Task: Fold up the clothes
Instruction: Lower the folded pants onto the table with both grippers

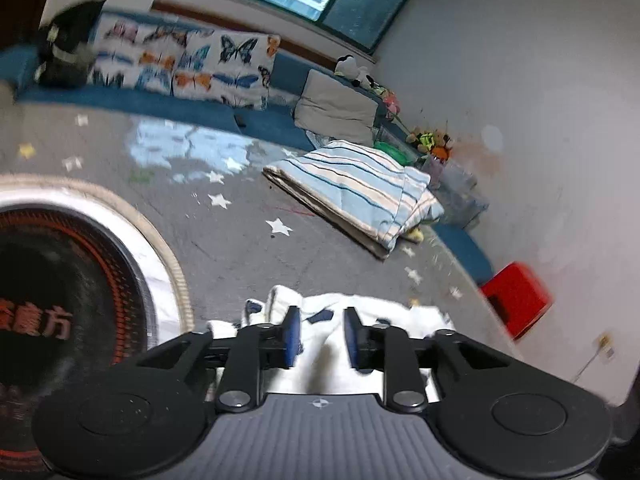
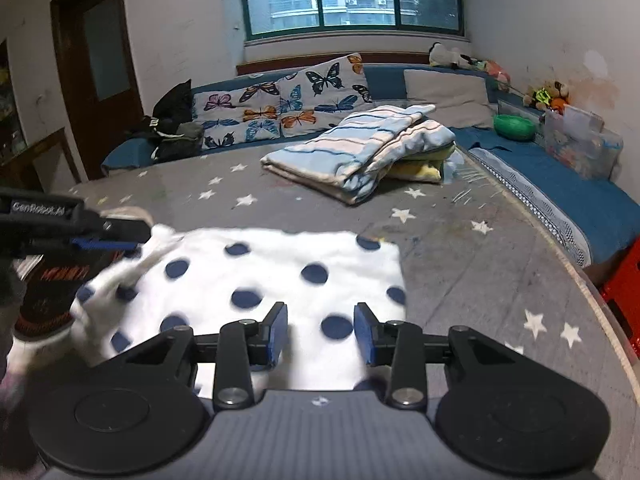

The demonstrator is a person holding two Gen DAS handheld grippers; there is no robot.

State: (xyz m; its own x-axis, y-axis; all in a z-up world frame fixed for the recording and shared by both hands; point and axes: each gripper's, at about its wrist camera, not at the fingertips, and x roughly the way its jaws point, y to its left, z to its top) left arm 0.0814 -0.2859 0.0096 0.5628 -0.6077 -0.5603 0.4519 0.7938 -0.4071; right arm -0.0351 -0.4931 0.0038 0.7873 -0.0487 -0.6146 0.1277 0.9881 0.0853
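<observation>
A white garment with dark blue dots (image 2: 280, 272) lies folded flat on the grey star-print table (image 2: 460, 248). My right gripper (image 2: 320, 332) hovers open just above its near edge, with nothing between the jaws. My left gripper (image 1: 318, 336) is partly open over a bunched end of the same garment (image 1: 360, 312), with white cloth lying between the blue pads; whether they pinch it is unclear. In the right wrist view the left gripper (image 2: 120, 236) shows at the left, at the garment's raised, blurred left corner.
A folded striped blue blanket (image 2: 352, 152) lies further back on the table. A round electric heater (image 1: 60, 300) stands at the left. A red stool (image 1: 520, 296) stands off the table's right edge. Butterfly pillows (image 2: 280, 108) and a green bowl (image 2: 514, 126) are on the blue couch behind.
</observation>
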